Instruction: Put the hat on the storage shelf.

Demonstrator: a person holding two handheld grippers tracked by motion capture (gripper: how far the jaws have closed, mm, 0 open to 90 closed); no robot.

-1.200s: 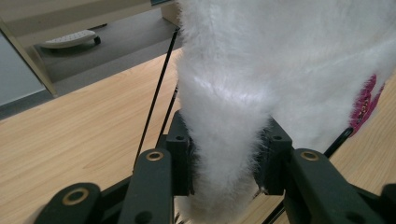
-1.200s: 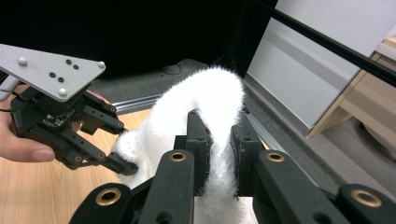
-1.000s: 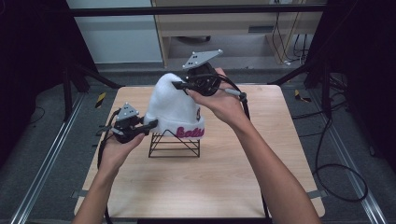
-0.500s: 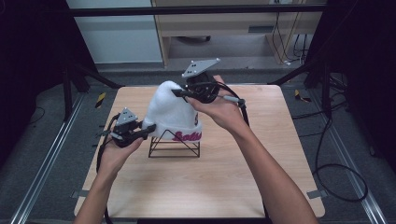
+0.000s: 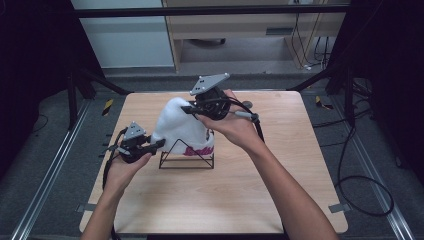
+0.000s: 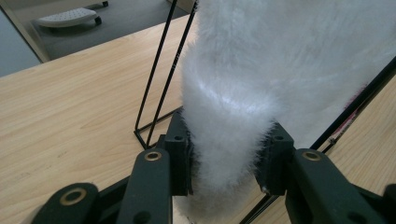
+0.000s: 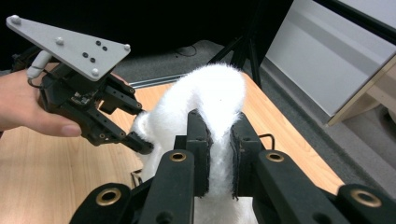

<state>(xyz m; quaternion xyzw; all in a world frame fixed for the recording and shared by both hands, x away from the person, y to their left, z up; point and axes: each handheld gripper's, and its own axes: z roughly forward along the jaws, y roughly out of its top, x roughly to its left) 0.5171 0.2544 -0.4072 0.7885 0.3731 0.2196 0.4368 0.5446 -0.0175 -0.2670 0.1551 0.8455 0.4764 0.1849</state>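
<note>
In the high view, a fluffy white hat (image 5: 180, 125) with pink lettering on its brim sits over a black wire stand (image 5: 186, 157), a little left of the middle of the wooden tabletop (image 5: 280, 195) and nearer its far edge than its near one. The left tongs (image 5: 159, 144) meet the hat's lower left side, held in the left hand (image 5: 122, 167), which comes from the near left corner. The right tongs (image 5: 186, 108) grip the hat's upper right, under a grey three-cornered plate (image 5: 210, 83), with the right hand (image 5: 235, 125) behind them.

In the left gripper view, the left tongs (image 6: 229, 161) are clamped on a thick fold of the white hat (image 6: 261, 70); both pads press into the fur. The thin black rods of the wire stand (image 6: 163, 70) rise just beside the fold, and the stand's foot rests on the tabletop (image 6: 70, 107).

In the right gripper view, the right tongs (image 7: 219, 154) are clamped on a raised ridge of the hat (image 7: 210, 88), squeezing it thin between the pads. Farther off, the left tongs (image 7: 140, 126) bite into the hat's far side, with the left hand (image 7: 28, 105) behind them.
</note>
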